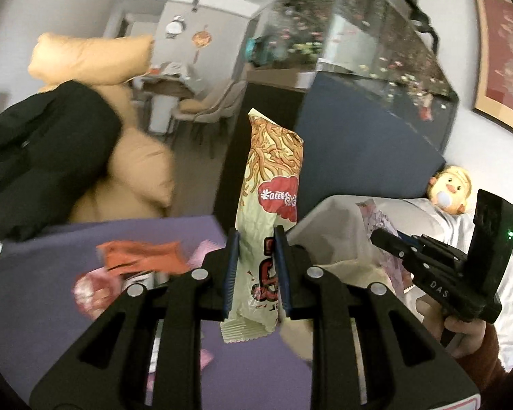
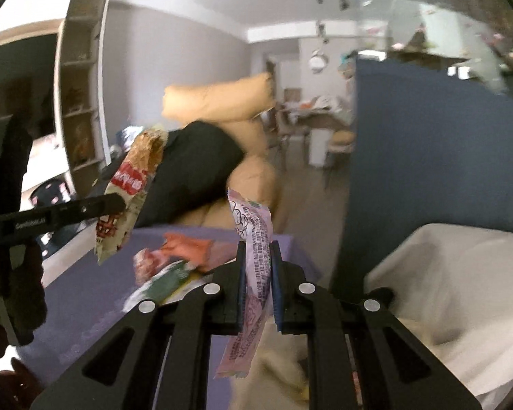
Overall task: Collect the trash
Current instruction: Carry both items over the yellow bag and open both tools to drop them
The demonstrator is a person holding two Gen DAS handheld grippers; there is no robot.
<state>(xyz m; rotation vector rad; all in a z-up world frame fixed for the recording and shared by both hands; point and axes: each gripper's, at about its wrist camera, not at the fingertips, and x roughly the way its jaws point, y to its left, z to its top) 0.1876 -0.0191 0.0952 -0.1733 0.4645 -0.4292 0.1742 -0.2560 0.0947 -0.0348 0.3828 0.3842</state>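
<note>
Purple table (image 1: 51, 307) under both my grippers, matte and flat, carrying loose litter: an orange wrapper (image 1: 143, 256), a pink packet (image 1: 92, 290) and, in the right view, a green-and-white packet (image 2: 167, 280), all motion-blurred. Beside the table sits a bin (image 2: 461, 273) lined with a soft, wrinkled white bag. Room behind: tan sofa (image 1: 92, 58) with plump cushions, a black garment (image 1: 41, 157) draped over it, a blue panel (image 1: 359, 150) under a glass tank (image 1: 376, 44), dining chairs farther back, a framed picture (image 1: 502, 58) on the wall, a tall shelf unit (image 2: 82, 78) at my left. A yellow plush toy (image 1: 451, 188) lies past the bin. My left gripper (image 1: 256, 266) has its jaws closed narrow on a noodle wrapper (image 1: 270, 184), crinkly cream foil with a noodle print, a red badge and a crimped bottom seam; it stands upright above the table edge, beside the bin. The badge lettering is mirrored and I cannot read it. My right gripper (image 2: 260, 283) pinches a pink wrapper (image 2: 253, 266), a thin limp strip with dense small print I cannot read, its tail hanging below the jaws at the table's edge, just beside the bin. From the left view, the right gripper's body shows "DAS" in white.
</note>
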